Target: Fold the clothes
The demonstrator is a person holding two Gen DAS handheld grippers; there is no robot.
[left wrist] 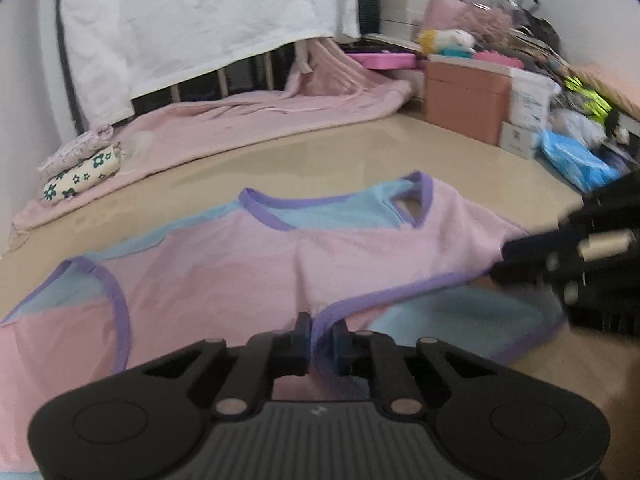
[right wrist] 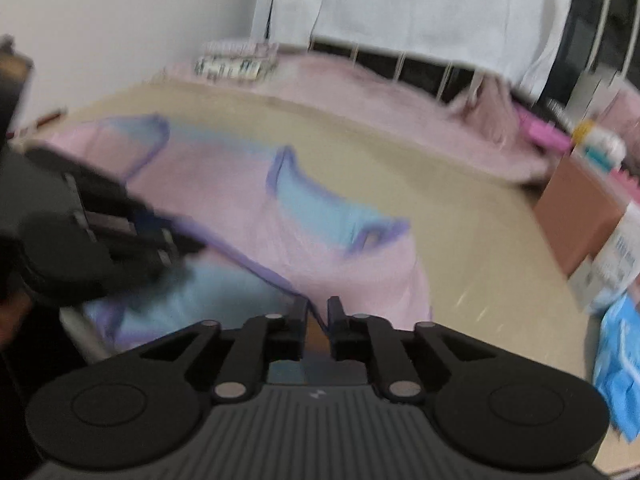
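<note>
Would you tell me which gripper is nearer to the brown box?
Right. The right gripper grips the garment hem on the side toward the brown box; the left gripper pinches the hem farther from it.

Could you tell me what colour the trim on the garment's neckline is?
Purple trim, clearest in the left wrist view.

Soft matt cloth top lies on a smooth, faintly glossy tabletop, beside matt black plastic fingers.
</note>
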